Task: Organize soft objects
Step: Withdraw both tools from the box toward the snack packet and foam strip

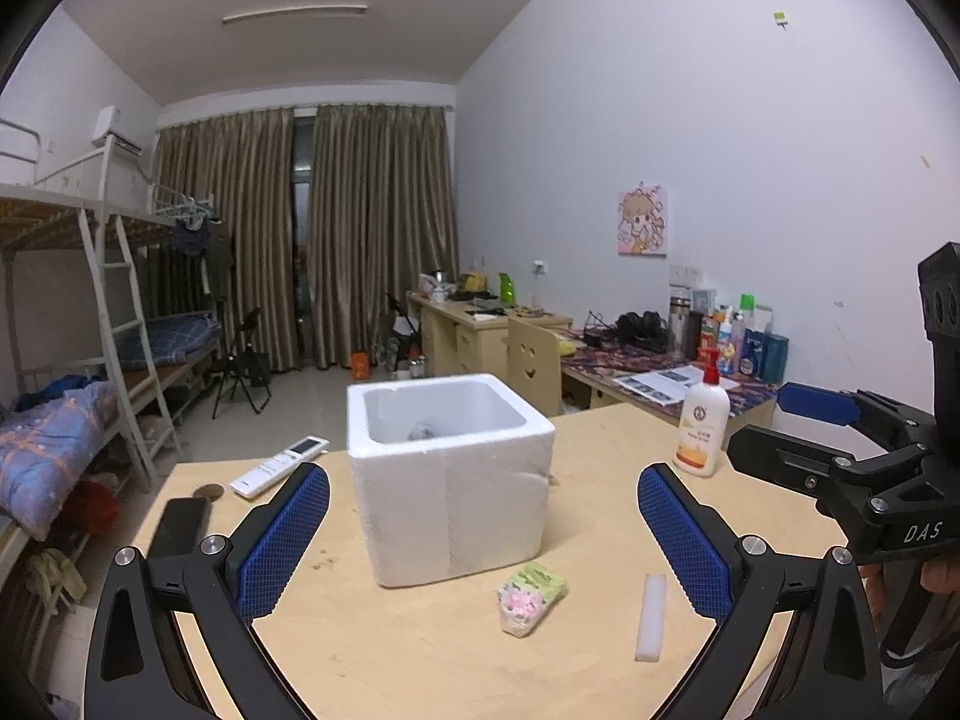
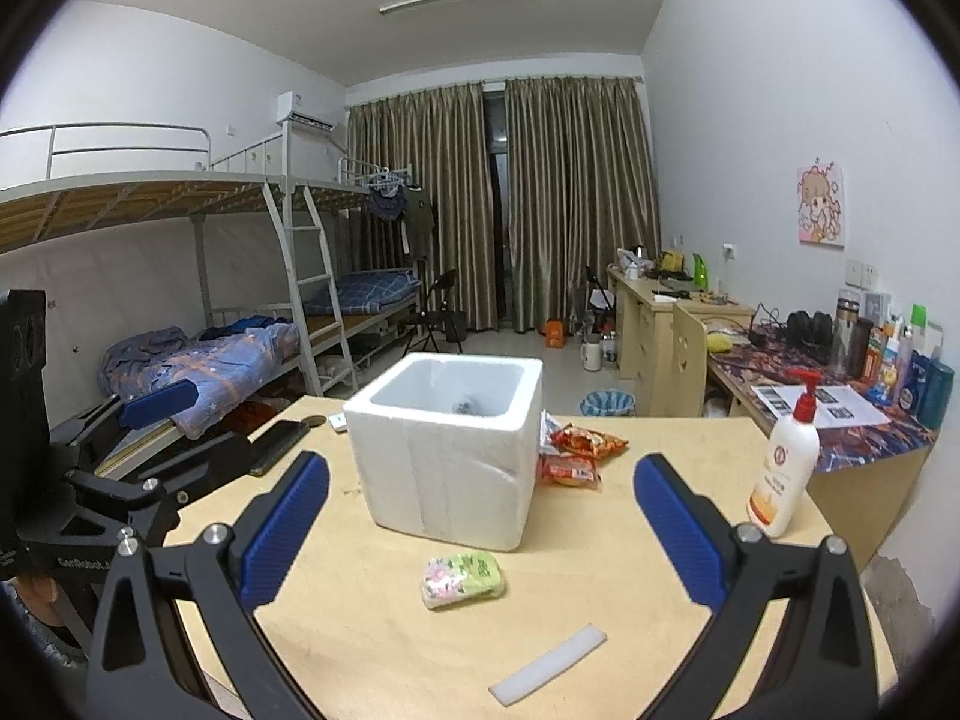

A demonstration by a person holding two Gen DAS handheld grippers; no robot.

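Now | both grippers' fingers wide apart, empty | foam box mid-table, margins bare

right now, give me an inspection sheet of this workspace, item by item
surface: light wooden table, a few small specks near the box.
job's things: white foam box upright and open, something grey inside, too hidden to name; green and pink soft pack lying in front of it; white foam strip nearer the cameras.
clutter: lotion pump bottle standing at right; red snack packets beside the box; remote control and black phone at left.
grippers: left gripper open, holding nothing; right gripper open, holding nothing.
cables: nothing seen on the table.
surroundings: bunk beds, curtains, cluttered desk.
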